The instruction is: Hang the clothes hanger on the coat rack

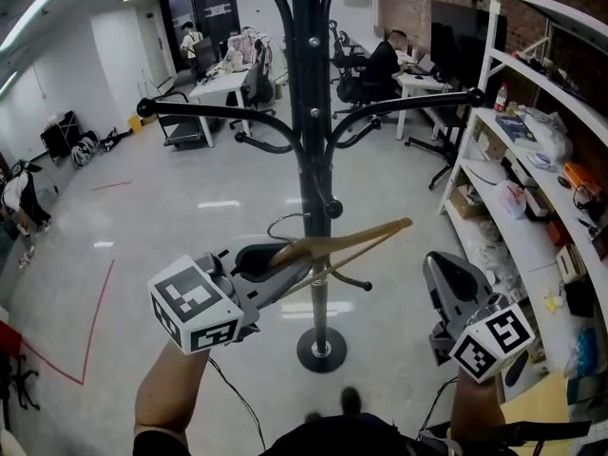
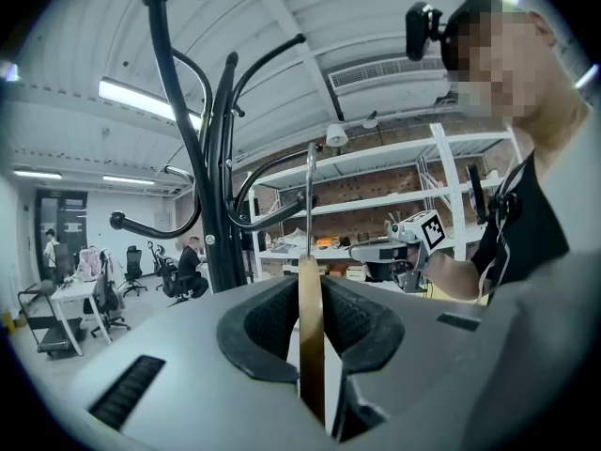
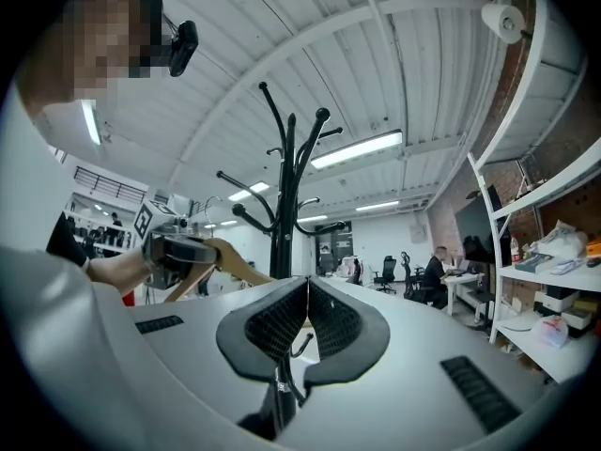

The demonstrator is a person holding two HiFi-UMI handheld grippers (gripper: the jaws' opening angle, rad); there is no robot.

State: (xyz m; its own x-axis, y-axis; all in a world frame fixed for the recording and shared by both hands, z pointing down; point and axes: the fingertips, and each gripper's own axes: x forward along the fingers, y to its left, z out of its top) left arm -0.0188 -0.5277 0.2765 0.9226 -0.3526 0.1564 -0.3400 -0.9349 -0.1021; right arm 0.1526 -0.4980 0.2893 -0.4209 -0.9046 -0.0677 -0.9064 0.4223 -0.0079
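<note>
Clamped edge-on in my left gripper (image 1: 290,259), the wooden hanger (image 2: 311,346) could twist, so its hook (image 2: 310,205) misses the coat rack (image 1: 309,112); my right gripper (image 1: 445,266) is closed, empty.

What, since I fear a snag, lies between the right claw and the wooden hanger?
Nothing: in the head view only grey floor shows between the right claw and the light wooden clothes hanger, which the left claw holds.

The coat rack (image 1: 309,112) and its curved arms (image 1: 190,110) stand ahead; shelving (image 1: 527,240) walls the right; the floor (image 1: 142,245) opens left.
</note>
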